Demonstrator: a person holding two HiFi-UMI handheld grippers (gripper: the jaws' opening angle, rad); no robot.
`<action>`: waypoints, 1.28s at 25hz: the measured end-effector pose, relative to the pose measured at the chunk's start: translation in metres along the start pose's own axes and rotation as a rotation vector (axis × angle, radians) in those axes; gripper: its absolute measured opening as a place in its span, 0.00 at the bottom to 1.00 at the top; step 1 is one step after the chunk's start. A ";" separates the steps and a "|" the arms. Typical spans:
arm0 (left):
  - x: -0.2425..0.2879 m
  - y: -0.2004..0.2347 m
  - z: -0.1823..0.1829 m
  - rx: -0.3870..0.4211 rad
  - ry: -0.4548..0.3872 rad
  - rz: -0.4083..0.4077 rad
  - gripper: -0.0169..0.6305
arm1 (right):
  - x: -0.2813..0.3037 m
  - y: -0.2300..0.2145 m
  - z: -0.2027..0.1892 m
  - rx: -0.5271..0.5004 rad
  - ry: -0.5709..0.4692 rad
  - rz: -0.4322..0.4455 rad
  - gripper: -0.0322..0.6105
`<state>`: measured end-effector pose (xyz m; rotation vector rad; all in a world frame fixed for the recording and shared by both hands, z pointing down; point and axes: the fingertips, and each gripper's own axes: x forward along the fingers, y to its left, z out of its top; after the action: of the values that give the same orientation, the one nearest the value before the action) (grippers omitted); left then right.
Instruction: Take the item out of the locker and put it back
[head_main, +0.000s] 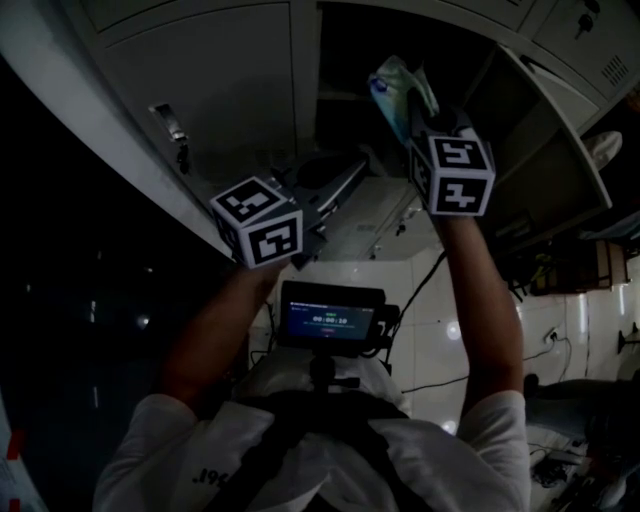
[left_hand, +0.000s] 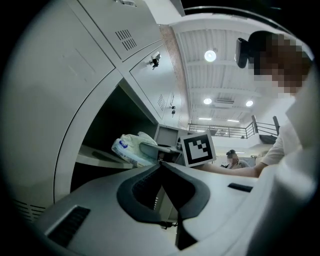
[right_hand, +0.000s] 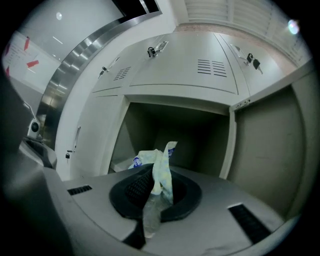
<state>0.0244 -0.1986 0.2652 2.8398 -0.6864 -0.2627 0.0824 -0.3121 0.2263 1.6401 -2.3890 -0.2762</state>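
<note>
Grey metal makes the locker (right_hand: 200, 132), and its door (right_hand: 265, 155) stands wide open on the right side. The right gripper (right_hand: 158, 181) has its two fingers squeezed tight on a thin end of a soft white pack (right_hand: 162, 162) with a blue mark on it. The pack is at the front edge of the locker's opening, just over the front of the shelf (left_hand: 95, 156), and it looks held up in the air. The left gripper (left_hand: 160, 166) is closed with nothing in it, and it sits lower down, outside the locker. I cannot tell if the pack is coming out or going back in. To do this well, the right gripper should stay level and squeeze firmly. The pack is floppy and only a small bit is pinched, so it may slip. It should stay in the middle of the opening, away from the door edge and the side walls. To put it back, the pack should lie flat on the shelf before the fingers let go.
</note>
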 end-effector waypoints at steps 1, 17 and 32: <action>0.000 -0.001 -0.002 -0.002 0.003 -0.002 0.02 | -0.004 0.000 -0.002 0.005 -0.002 0.003 0.05; -0.022 -0.022 -0.025 -0.042 0.015 -0.039 0.01 | -0.059 0.029 -0.028 0.098 -0.012 0.046 0.05; -0.047 -0.037 -0.060 -0.127 0.041 -0.045 0.01 | -0.100 0.056 -0.063 0.159 0.031 0.074 0.05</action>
<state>0.0122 -0.1343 0.3199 2.7345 -0.5766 -0.2460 0.0859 -0.2006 0.2944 1.6029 -2.4984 -0.0487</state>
